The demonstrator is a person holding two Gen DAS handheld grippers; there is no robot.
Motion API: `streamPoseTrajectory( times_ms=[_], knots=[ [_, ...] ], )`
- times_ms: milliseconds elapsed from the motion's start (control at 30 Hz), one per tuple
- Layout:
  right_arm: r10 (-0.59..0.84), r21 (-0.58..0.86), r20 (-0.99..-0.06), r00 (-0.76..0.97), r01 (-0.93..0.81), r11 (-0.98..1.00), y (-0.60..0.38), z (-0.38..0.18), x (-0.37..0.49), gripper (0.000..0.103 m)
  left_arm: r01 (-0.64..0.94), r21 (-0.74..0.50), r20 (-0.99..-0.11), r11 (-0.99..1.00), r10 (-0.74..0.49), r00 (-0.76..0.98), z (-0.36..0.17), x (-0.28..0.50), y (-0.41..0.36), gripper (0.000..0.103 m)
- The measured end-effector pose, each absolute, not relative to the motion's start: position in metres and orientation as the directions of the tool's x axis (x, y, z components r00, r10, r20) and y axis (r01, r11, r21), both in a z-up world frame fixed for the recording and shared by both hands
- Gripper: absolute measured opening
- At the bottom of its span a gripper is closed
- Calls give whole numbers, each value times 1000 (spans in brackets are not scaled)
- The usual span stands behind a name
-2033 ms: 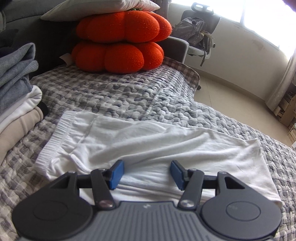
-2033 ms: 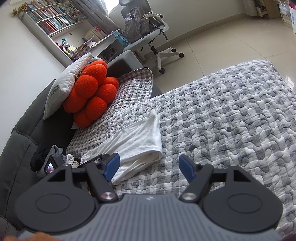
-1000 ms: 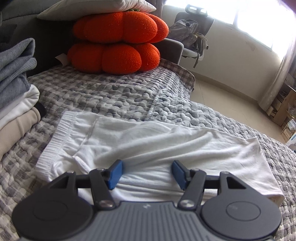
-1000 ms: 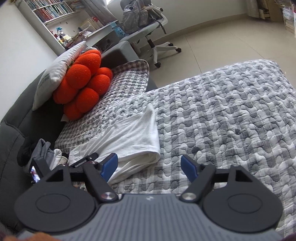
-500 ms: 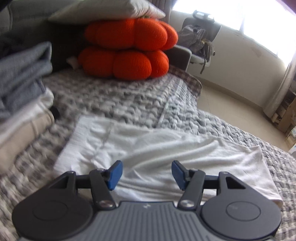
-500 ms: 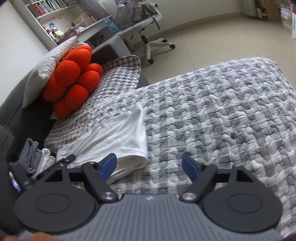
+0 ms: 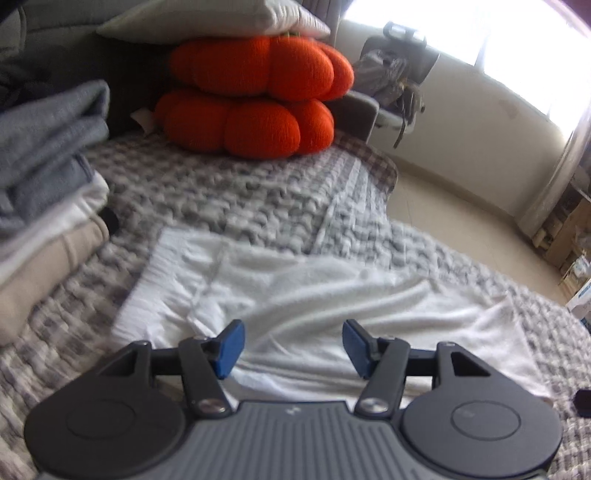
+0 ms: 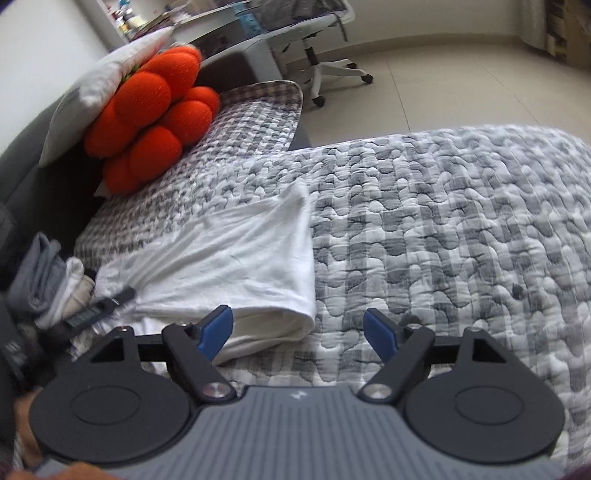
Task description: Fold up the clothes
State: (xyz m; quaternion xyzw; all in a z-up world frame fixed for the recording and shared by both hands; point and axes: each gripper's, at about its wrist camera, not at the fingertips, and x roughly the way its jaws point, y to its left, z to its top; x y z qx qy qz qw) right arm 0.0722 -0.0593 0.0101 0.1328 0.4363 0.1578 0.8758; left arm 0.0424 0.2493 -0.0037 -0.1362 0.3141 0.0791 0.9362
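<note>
A white garment (image 7: 314, 295) lies folded lengthwise on the grey-and-white quilt (image 7: 258, 199), its ribbed waistband at the left end. My left gripper (image 7: 291, 349) hovers over its near edge, open, with nothing between the blue pads. In the right wrist view the same white garment (image 8: 236, 266) stretches away to the left, its hem end nearest. My right gripper (image 8: 299, 332) is open just above the garment's near right corner; the left pad (image 8: 216, 330) is over the cloth and the right pad over the quilt (image 8: 443, 240).
A stack of folded clothes (image 7: 44, 192), grey on white on beige, sits at the left. Orange pumpkin cushions (image 7: 255, 99) under a white pillow (image 7: 221, 18) lean on the dark sofa back. An office chair (image 8: 314, 44) stands on the tiled floor (image 8: 461, 74) beyond the bed edge.
The right gripper has come lower and nearer to the garment's hem corner, which now lies under its left pad. The left gripper has barely shifted; both stay open.
</note>
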Motion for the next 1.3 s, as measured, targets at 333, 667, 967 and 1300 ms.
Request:
streamPoseTrajectory(
  times_ms=[333,667,967,1300],
  knots=[
    [391,377,-755,527,-139,916,-52,-12,102,81,-199,-244,-627,949,2,779,-13,50,259,60],
    [520,569,-688,506,-69,820,-64,-24,112,76,-252,-257,-603,933,49,796,-6,46,281,60],
    [551,584,-679,485,-98,806,-61,-26,118,41,-245,-337,-606,909,-11,796,-10,49,294,60],
    [587,612,-659,470,-118,782,-61,-28,119,43,-176,-284,-646,943,-52,762,-17,52,261,60]
  ],
)
